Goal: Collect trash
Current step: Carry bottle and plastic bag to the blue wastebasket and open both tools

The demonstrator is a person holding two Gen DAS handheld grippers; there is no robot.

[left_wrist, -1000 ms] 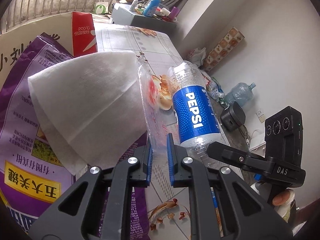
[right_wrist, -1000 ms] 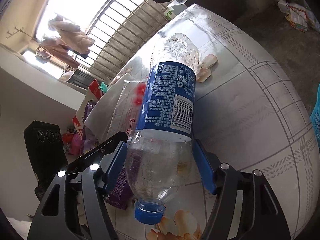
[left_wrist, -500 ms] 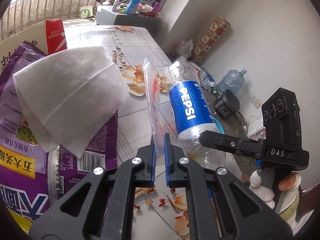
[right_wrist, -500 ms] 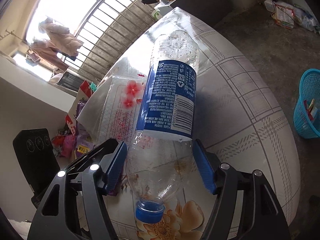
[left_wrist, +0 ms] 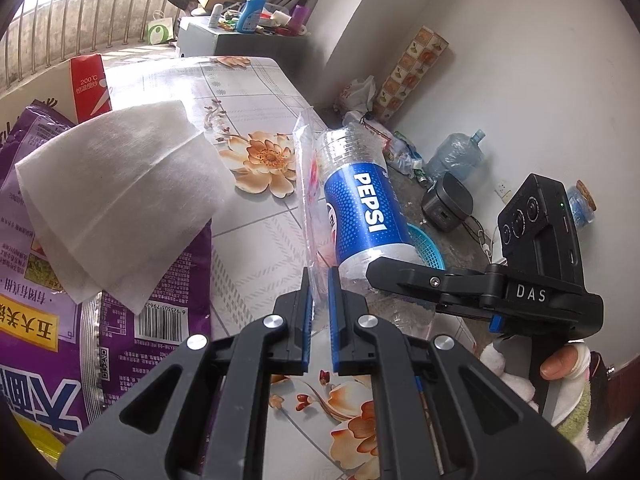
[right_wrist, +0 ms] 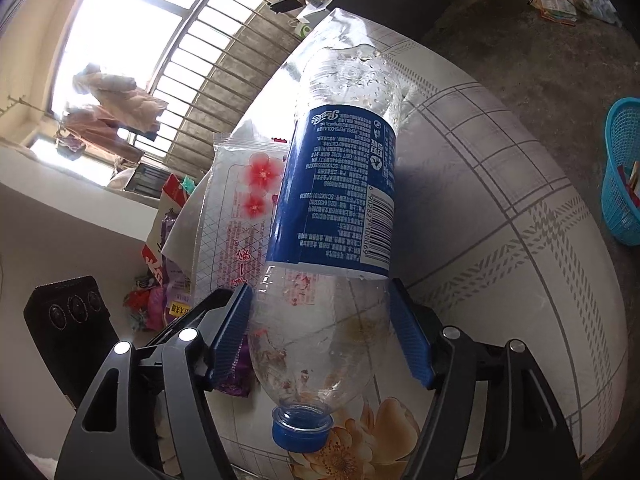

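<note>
My left gripper (left_wrist: 319,312) is shut on the edge of a thin clear plastic wrapper (left_wrist: 310,216) printed with red flowers, holding it upright above the table. The same wrapper (right_wrist: 236,208) shows flat in the right wrist view, just left of the bottle. My right gripper (right_wrist: 320,328) is shut on an empty Pepsi bottle (right_wrist: 336,184), its blue pads pressing the clear shoulder below the blue label, blue cap (right_wrist: 302,428) pointing toward the camera. In the left wrist view the bottle (left_wrist: 362,204) sits right beside the wrapper, with the right gripper's finger across its lower end.
A white tissue sheet (left_wrist: 116,200) lies on a purple snack bag (left_wrist: 48,320) on the flower-patterned table (left_wrist: 256,240). A blue basket (right_wrist: 624,172) stands on the floor to the right. A water jug (left_wrist: 456,156) and clutter lie by the wall.
The left gripper has lifted the wrapper and drawn back, so the tissue and purple bag look farther off. The right gripper still holds the bottle, rolled slightly; the basket has come into view.
</note>
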